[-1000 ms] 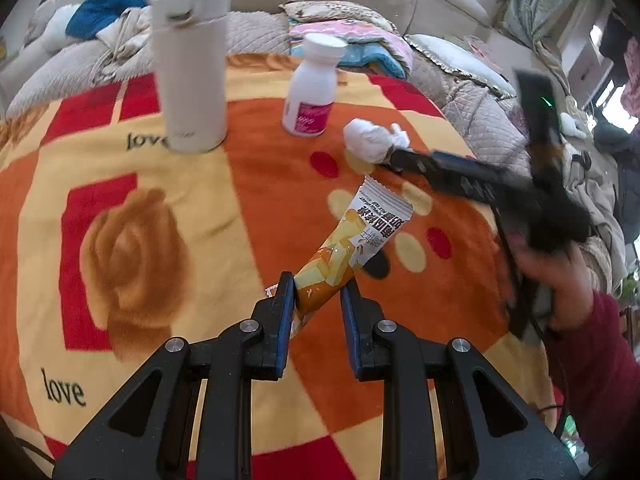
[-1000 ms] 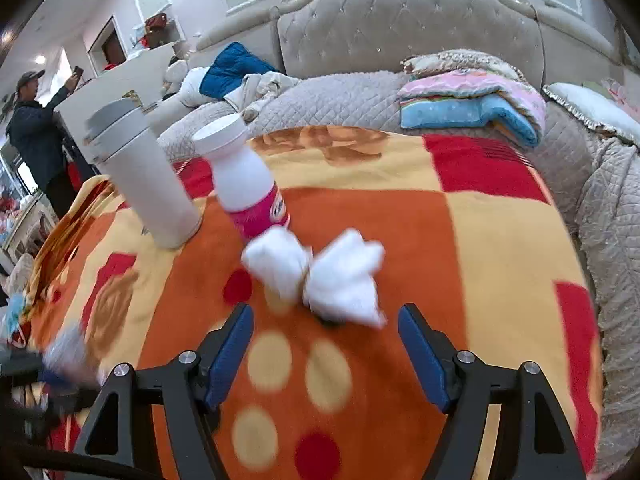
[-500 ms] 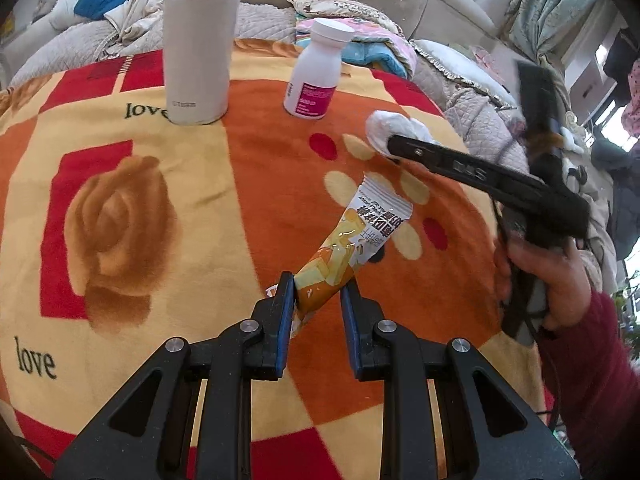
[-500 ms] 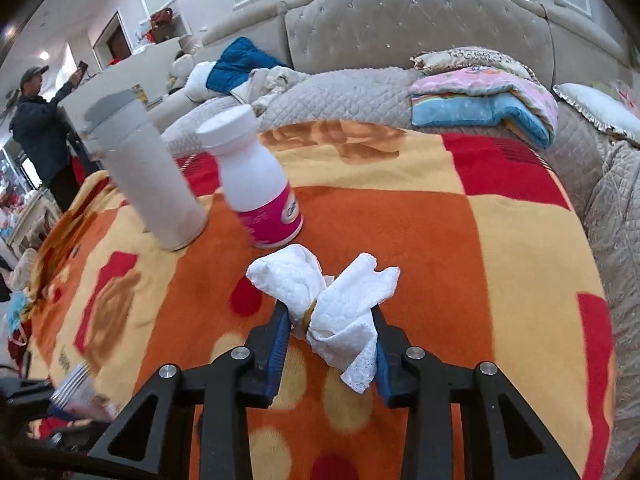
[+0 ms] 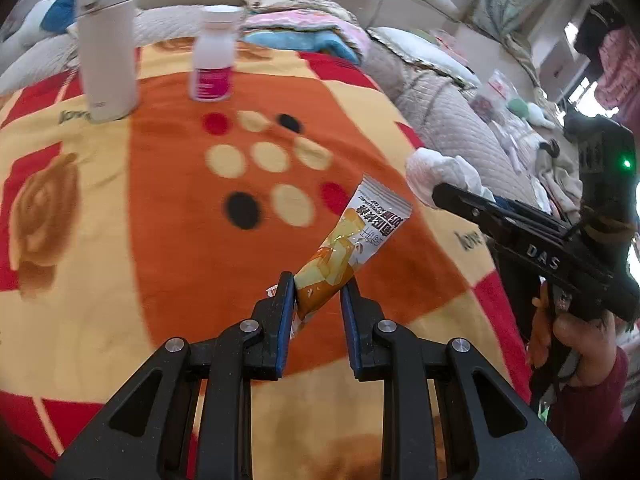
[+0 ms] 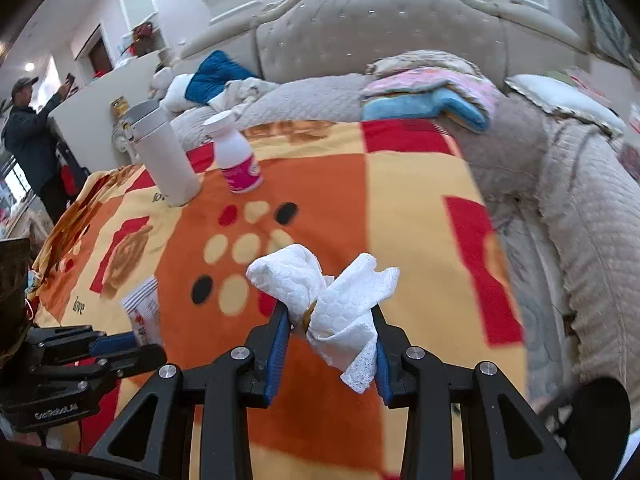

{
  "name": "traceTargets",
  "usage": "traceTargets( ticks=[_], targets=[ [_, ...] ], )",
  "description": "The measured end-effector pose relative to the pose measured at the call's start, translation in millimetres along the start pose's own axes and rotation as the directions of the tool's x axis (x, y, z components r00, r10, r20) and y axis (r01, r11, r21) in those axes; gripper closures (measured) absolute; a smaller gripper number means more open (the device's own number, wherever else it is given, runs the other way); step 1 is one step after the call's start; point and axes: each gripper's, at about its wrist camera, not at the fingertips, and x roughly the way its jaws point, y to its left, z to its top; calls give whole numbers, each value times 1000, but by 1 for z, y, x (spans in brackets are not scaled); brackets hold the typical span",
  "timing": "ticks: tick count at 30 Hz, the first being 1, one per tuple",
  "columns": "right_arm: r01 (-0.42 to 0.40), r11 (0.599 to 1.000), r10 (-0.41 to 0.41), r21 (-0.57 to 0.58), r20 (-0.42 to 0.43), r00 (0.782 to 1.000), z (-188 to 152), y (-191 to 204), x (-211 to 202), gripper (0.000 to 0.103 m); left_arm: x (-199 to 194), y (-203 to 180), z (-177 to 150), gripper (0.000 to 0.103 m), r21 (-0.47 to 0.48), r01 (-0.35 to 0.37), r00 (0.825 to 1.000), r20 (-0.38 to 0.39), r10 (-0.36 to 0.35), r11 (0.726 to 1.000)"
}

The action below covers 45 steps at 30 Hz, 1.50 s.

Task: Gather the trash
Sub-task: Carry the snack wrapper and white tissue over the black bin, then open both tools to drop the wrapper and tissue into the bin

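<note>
A tall white cylindrical flask (image 5: 107, 54) is seen upright at the far left of the orange, yellow and red patterned blanket (image 5: 168, 208), and a small white plastic bottle with a pink label (image 5: 214, 58) stands upright just to the right of that flask. Nearer than the flask and to its right, an orange-and-white foil snack wrapper (image 5: 348, 250) is held by its lower end in the left gripper (image 5: 318, 300), whose jaws are closed narrowly on it; the wrapper is tilted up and to the right, clear of the blanket. Further right of the flask, a crumpled white paper tissue (image 6: 332, 300) is clamped between the blue-padded fingers of the right gripper (image 6: 330, 328), its two ends fanned out above the jaws and lifted off the blanket. Behind the flask, a grey quilted bedspread (image 6: 304, 96) and a beige tufted headboard (image 6: 376, 36) are seen.
</note>
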Motion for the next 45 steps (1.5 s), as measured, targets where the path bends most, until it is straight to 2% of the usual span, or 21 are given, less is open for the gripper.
traceTargets(
  ticks=[12, 23, 28, 36, 45],
  targets=[
    [106, 989, -110, 100, 35, 993, -58, -59, -74, 68, 24, -91, -9, 82, 117, 73, 997, -36, -70, 990],
    [184, 950, -200, 251, 38, 979, -101, -126, -125, 68, 46, -163, -14, 82, 231, 110, 993, -62, -98, 967],
    [199, 930, -220, 308, 35, 975, -116, -147, -136, 68, 53, -183, -14, 82, 260, 128, 991, -78, -111, 957],
    [230, 891, -257, 392, 16, 966, -140, -180, -148, 68, 68, -219, -15, 82, 276, 198, 978, -121, -170, 941],
    [235, 870, -262, 434, 3, 965, -151, -198, -146, 68, 97, -255, -16, 82, 274, 241, 965, -171, -199, 931]
  ],
)
